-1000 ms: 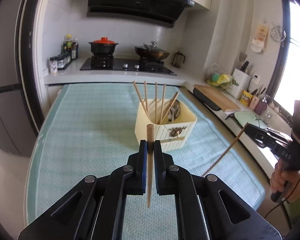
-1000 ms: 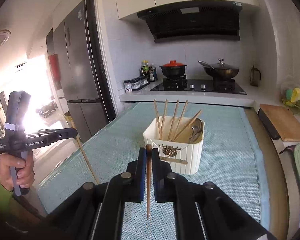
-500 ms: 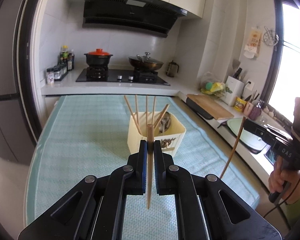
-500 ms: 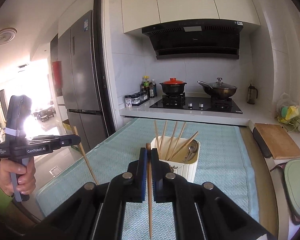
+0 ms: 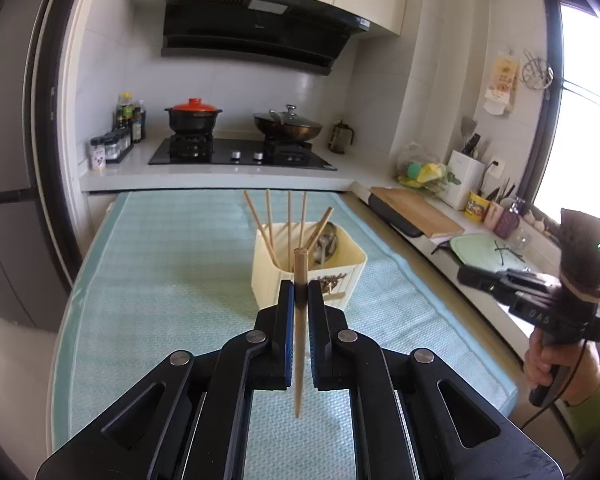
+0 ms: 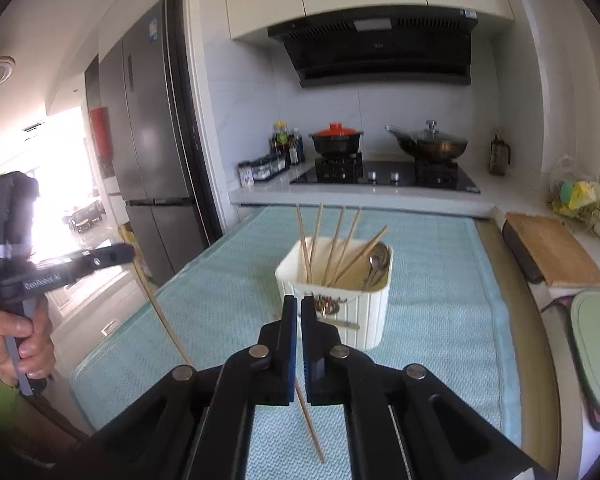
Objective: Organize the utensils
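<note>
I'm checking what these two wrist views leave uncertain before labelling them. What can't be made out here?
- Right wrist view: upper part of the chopstick, hidden between the right hand-held gripper pads.
- Left wrist view: the right hand-held gripper's chopstick, not visible.
- Both views: bottom of the utensil holder, hidden by its walls.
- Spoons: count unclear, bunched together.

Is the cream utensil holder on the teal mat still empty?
No, the cream plastic utensil holder already has several wooden chopsticks and metal spoons standing in it.
</note>
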